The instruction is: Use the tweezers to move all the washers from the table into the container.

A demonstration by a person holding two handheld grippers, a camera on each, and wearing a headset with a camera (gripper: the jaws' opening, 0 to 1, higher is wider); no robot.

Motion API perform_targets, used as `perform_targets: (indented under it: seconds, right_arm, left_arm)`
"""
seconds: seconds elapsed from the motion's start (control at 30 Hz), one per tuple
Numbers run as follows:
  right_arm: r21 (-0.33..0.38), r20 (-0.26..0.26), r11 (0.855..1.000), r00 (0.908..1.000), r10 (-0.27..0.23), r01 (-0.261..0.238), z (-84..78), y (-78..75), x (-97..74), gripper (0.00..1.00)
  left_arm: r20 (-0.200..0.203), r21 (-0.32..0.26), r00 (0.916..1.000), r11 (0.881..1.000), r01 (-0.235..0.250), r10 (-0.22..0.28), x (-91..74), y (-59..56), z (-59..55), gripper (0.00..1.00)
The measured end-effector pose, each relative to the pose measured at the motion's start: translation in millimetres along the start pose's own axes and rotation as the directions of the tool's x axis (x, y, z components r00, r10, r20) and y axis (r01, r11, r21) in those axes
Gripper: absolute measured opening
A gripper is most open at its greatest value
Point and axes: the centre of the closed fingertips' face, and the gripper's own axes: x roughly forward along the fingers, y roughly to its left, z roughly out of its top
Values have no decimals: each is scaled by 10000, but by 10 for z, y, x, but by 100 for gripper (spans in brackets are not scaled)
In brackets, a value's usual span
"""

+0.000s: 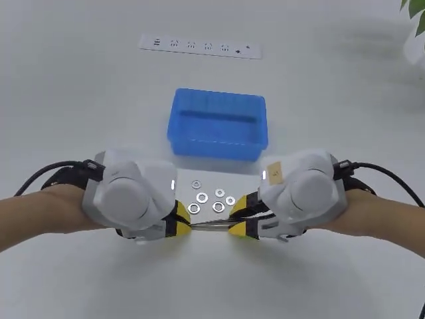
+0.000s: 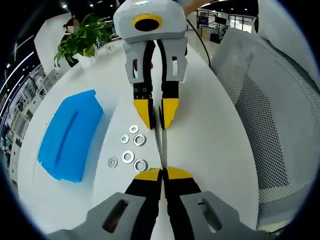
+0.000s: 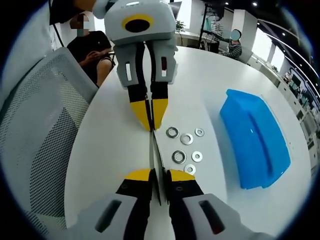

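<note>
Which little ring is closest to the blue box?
The washer at the bunch's far left corner. It lies nearest the blue container's front wall; the other five lie farther back.

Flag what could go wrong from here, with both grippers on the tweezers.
1. The left gripper and right gripper each pinch one end of the thin tweezers; a mistimed release could drop them onto the washers just beyond and scatter them.
2. The washers lie flat and close together, so a pick may slip or nudge a neighbour.
3. Each must clear the raised wall of the blue container.
</note>
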Motion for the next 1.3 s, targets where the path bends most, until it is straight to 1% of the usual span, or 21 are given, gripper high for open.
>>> perform_targets:
  seconds: [0.03, 0.1, 0.23, 0.3, 0.37, 0.4, 0.47, 0.5, 0.57, 0.63, 0.67, 0.8, 0.83, 0.87, 0.93, 1.1, 1.17, 1.2, 1.23, 1.27, 1.3]
  right_arm:
    - [-97, -67, 9999, 10000, 42, -42, 0, 3, 0, 12]
    - [-113, -136, 9999, 9999, 73, -75, 2, 5, -2, 11]
    - [-138, -200, 9999, 9998, 79, -82, -5, 18, -9, 9]
    - [-331, -244, 9994, 9996, 107, -115, -8, 34, -11, 8]
    - [-359, -252, 9993, 9996, 103, -112, -6, 45, -14, 7]
    - [-344, -248, 9993, 9996, 103, -112, -8, 45, -15, 7]
    - [-274, -187, 9996, 9998, 54, -59, -7, 43, -14, 7]
    - [-264, -157, 9996, 9999, 21, -25, -7, 41, -15, 7]
    - [-308, -3, 9995, 10000, -90, 90, -11, 49, -25, 7]
    - [-178, 192, 9996, 9996, -214, 217, -12, 48, -31, 7]
    - [-239, 343, 9994, 9991, -243, 251, 1, 47, -39, 7]
    - [-671, 783, 9967, 9961, -399, 452, 34, 70, -85, 7]
    - [-671, 868, 9965, 9953, -436, 495, 39, 72, -99, 7]
    - [-635, 929, 9966, 9946, -458, 518, 41, 70, -111, 7]
    - [-662, 1085, 9960, 9927, -527, 602, 59, 70, -133, 7]
    - [-807, 1489, 9935, 9866, -671, 798, 95, 80, -196, 7]
    - [-809, 1693, 9928, 9828, -735, 882, 99, 76, -229, 7]
    - [-845, 1842, 9922, 9801, -745, 913, 92, 82, -247, 7]
    - [-830, 1986, 9915, 9766, -820, 1001, 92, 72, -261, 7]
    - [-671, 2103, 9924, 9737, -872, 1034, 85, 62, -277, 7]
    - [-451, 2238, 9939, 9706, -882, 1007, 76, 55, -302, 7]
  left_arm:
    - [-135, 102, 9999, 9999, 36, -35, 3, -1, 2, 6]
    - [-266, 43, 9996, 10000, 57, -56, 5, 2, 3, 6]
    - [-374, -125, 9993, 9999, 84, -88, -2, -2, -7, 5]
    - [-161, -147, 9999, 9999, 44, -46, -12, 10, -12, 5]
    - [198, -625, 9998, 9980, -88, 101, -17, 23, -11, 4]
    - [266, -637, 9996, 9979, -93, 111, -24, 23, -18, 4]
    - [213, -530, 9993, 9982, -282, 294, -17, 30, -20, 4]
    - [189, -89, 9989, 9990, -437, 439, -20, 43, -7, 4]
    - [318, -156, 9981, 9985, -528, 533, -52, 33, 13, 4]
    - [604, -190, 9963, 9980, -599, 610, -108, 49, 59, 4]
    - [620, -215, 9963, 9981, -580, 593, -128, 45, 68, 4]
    - [861, 106, 9946, 9982, -585, 574, -214, 23, 159, 4]
    - [1001, 402, 9932, 9971, -643, 600, -243, 26, 198, 4]
    - [1096, 515, 9922, 9965, -653, 594, -264, 25, 221, 4]
    - [1248, 437, 9903, 9968, -671, 612, -316, 32, 273, 4]
    - [1709, 707, 9840, 9955, -628, 499, -429, 18, 462, 4]
    - [1932, 832, 9800, 9944, -653, 482, -459, 13, 556, 4]
    - [2077, 1063, 9776, 9928, -561, 330, -460, -3, 606, 4]
    - [2173, 1106, 9753, 9918, -646, 393, -465, 16, 635, 4]
    - [2348, 956, 9709, 9929, -714, 472, -472, 41, 678, 4]
    - [2624, 713, 9639, 9952, -666, 457, -473, 46, 748, 4]
